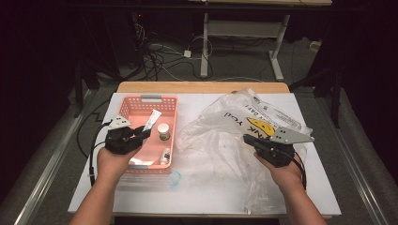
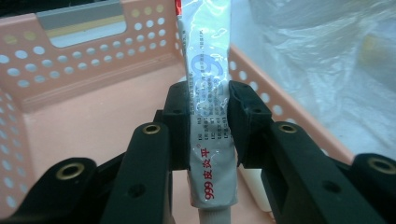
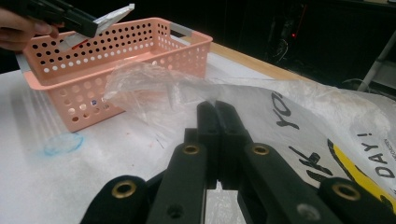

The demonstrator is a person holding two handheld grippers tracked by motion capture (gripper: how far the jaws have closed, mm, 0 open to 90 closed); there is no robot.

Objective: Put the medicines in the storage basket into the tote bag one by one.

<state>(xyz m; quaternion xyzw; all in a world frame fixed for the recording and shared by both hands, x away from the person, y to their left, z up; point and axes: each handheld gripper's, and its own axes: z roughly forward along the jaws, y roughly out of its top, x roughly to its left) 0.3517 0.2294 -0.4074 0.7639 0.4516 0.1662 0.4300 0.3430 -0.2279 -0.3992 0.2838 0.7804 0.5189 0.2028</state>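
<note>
Left gripper (image 1: 141, 133) fingers clamped on ointment tube (image 2: 208, 102), lifted over pink basket (image 1: 136, 104). Right gripper (image 3: 217, 112) fingers together, probably pinching plastic bag (image 1: 225, 136). Next: carry tube right, into bag.

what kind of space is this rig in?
Probably a lab or recording workspace, not a home: a white-covered table in a dark room, loose cables tangled on the floor behind it, and another metal-legged desk frame beyond.

tube (image 2: 208, 93): glossy foil-like skin, printed
basket (image 1: 141, 107): matt pink plastic, perforated
bag (image 1: 244, 126): thin crinkled clear plastic
jaws: matt black plastic
</note>
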